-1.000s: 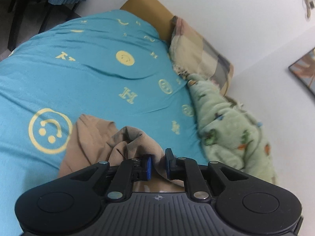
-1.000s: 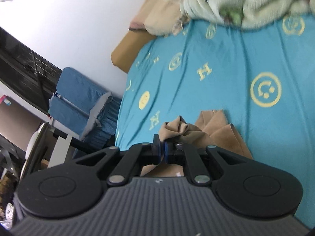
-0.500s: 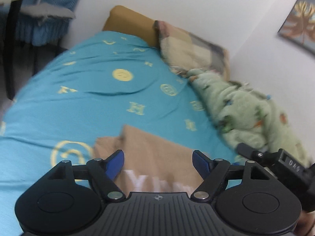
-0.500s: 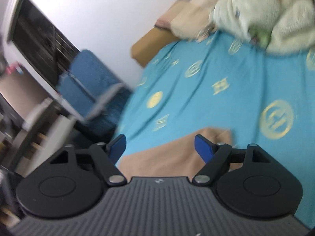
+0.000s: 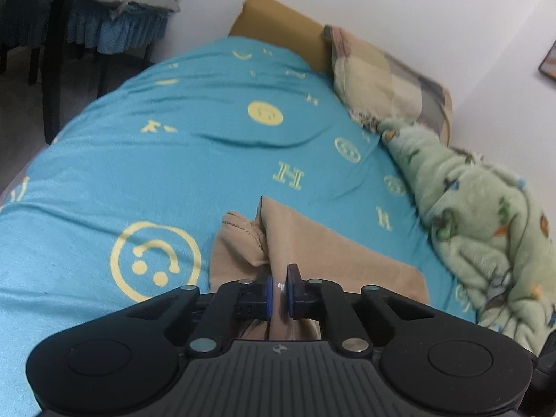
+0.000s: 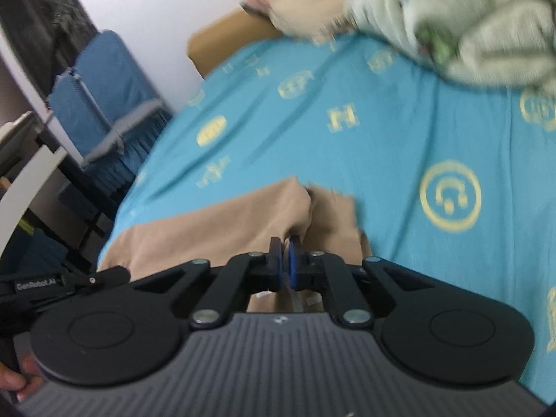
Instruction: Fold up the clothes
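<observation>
A tan garment (image 5: pixel 333 253) lies on the teal bedsheet (image 5: pixel 173 173), partly flattened, with a stitched hem bunched at its left. My left gripper (image 5: pixel 279 292) is shut on a raised fold of the garment at its near edge. In the right wrist view the same tan garment (image 6: pixel 215 222) spreads to the left. My right gripper (image 6: pixel 285 264) is shut on a pinched fold of it near its right side. The garment's near part is hidden under both grippers.
A green fleece blanket (image 5: pixel 486 229) and a beige pillow (image 5: pixel 375 76) lie along the wall side of the bed. A blue-covered chair (image 5: pixel 104 10) and dark table legs stand past the bed's left edge. The other gripper's body (image 6: pixel 52 285) shows at the right wrist view's left.
Both grippers were shut on bunched cloth, opened wide over the flattened garment half a second ago, and are now shut again on new folds of it.
</observation>
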A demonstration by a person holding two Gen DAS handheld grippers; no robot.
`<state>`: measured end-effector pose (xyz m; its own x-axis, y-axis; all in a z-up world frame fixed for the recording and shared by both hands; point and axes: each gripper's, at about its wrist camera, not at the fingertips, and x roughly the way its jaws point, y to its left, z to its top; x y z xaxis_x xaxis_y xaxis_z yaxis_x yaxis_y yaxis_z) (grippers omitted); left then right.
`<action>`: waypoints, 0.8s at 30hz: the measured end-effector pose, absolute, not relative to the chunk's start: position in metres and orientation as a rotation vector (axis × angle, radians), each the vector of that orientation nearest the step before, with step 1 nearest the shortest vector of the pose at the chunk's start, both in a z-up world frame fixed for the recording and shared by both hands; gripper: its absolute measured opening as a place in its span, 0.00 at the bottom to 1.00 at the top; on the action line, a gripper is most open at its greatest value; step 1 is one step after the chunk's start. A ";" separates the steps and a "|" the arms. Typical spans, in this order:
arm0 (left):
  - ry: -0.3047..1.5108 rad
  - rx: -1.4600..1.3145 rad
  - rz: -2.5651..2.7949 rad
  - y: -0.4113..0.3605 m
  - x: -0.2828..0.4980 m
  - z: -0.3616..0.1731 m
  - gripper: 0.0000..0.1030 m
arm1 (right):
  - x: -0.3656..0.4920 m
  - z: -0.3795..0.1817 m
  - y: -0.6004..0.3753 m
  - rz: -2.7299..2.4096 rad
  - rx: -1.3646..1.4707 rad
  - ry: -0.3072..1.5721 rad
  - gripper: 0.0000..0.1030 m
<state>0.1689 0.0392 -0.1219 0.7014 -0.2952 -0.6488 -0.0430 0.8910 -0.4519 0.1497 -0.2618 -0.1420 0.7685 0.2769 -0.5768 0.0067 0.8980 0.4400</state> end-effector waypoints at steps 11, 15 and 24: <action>0.809 -0.346 -0.110 0.030 0.187 -0.137 0.12 | 0.170 -0.163 -0.251 0.110 0.351 0.717 0.10; 0.791 -0.325 -0.116 0.031 0.172 -0.124 0.23 | 0.165 -0.152 -0.257 0.117 0.415 0.733 0.13; 0.808 -0.497 -0.217 0.039 0.086 -0.085 0.76 | 0.091 -0.114 -0.279 0.137 0.667 0.658 0.81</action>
